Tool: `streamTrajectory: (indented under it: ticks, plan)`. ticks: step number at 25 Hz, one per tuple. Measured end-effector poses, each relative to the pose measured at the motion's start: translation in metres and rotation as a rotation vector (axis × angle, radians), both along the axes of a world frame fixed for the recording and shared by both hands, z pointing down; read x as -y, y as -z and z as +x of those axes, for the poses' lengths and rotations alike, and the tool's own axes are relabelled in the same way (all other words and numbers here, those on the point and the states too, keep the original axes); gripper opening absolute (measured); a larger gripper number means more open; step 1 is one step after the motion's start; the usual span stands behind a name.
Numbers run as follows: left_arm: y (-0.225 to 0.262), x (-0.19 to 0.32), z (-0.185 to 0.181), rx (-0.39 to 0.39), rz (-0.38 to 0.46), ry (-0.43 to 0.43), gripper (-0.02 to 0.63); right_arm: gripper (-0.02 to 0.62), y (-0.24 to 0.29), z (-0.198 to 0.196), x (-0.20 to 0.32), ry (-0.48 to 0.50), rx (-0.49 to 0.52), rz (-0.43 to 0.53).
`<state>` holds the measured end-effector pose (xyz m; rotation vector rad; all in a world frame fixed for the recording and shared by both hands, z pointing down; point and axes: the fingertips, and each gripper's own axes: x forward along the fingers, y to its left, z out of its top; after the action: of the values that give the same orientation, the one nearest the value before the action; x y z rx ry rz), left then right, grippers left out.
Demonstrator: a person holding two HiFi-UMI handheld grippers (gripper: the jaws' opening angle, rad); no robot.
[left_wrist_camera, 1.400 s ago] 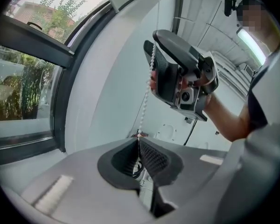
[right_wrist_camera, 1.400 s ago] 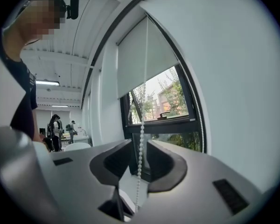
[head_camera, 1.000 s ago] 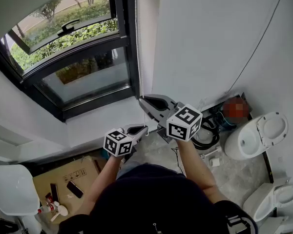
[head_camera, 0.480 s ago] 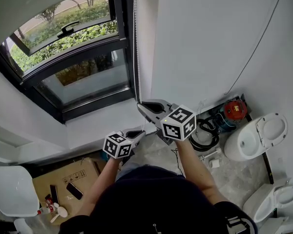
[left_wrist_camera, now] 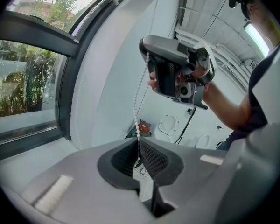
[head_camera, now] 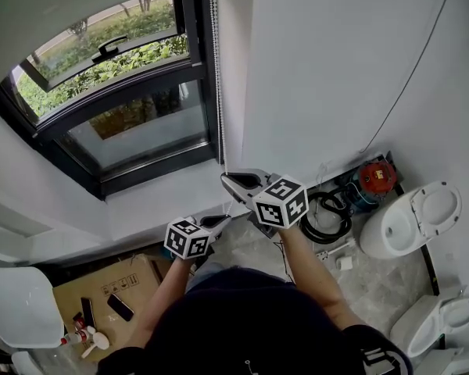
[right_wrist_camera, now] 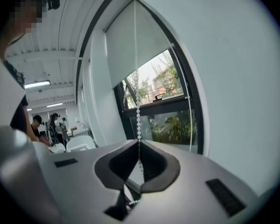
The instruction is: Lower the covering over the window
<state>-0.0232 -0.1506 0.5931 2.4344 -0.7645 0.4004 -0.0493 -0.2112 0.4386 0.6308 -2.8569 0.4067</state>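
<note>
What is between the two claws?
A white bead chain runs from the left claw up to the right claw, both shut on it. The left gripper view shows it.

The bead chain (head_camera: 216, 69) runs off the head view's edge at 12 o'clock. A white chair (head_camera: 16, 303) is cut off at 8 o'clock. Print on the cardboard box (head_camera: 109, 281) is too small to read.

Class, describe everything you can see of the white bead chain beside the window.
The bead chain is a string of small white balls, plastic-looking, hanging taut and nearly vertical beside the dark window frame. The right gripper is shut on it higher up, the left gripper lower down on the same strand.
</note>
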Motion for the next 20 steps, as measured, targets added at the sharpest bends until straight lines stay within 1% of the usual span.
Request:
streamTrajectory:
  ticks: [2,6,8,11,12,14,16,17,20]
  plan:
    - [0.002,0.001,-0.002,-0.008,0.005,0.006,0.017,0.017,-0.015,-0.004,-0.003,0.011,-0.054,-0.012]
    - [0.004,0.001,-0.004,-0.013,0.007,0.008,0.018,0.018,-0.024,-0.004,-0.002,-0.007,-0.011,-0.045]
    - [0.007,0.002,-0.006,0.001,0.032,0.004,0.018,0.017,-0.023,-0.005,-0.002,-0.003,-0.024,-0.034]
    - [0.015,0.008,-0.01,0.015,0.091,0.02,0.02,0.017,-0.024,-0.006,-0.001,-0.001,-0.034,-0.031]
    - [0.02,0.011,-0.013,0.007,0.105,0.031,0.034,0.018,-0.025,-0.005,-0.001,-0.003,-0.033,-0.033]
    - [0.033,0.018,-0.021,-0.013,0.132,0.061,0.146,0.017,-0.025,-0.005,-0.001,-0.004,-0.032,-0.036]
    - [0.052,0.026,-0.03,-0.025,0.177,0.087,0.166,0.017,-0.025,-0.006,0.0,-0.003,-0.035,-0.038]
    - [0.064,0.029,-0.034,-0.036,0.203,0.1,0.166,0.017,-0.025,-0.006,0.0,-0.002,-0.039,-0.039]
    - [0.105,0.039,-0.043,-0.099,0.285,0.142,0.166,0.018,-0.036,-0.007,-0.002,0.003,-0.09,-0.035]
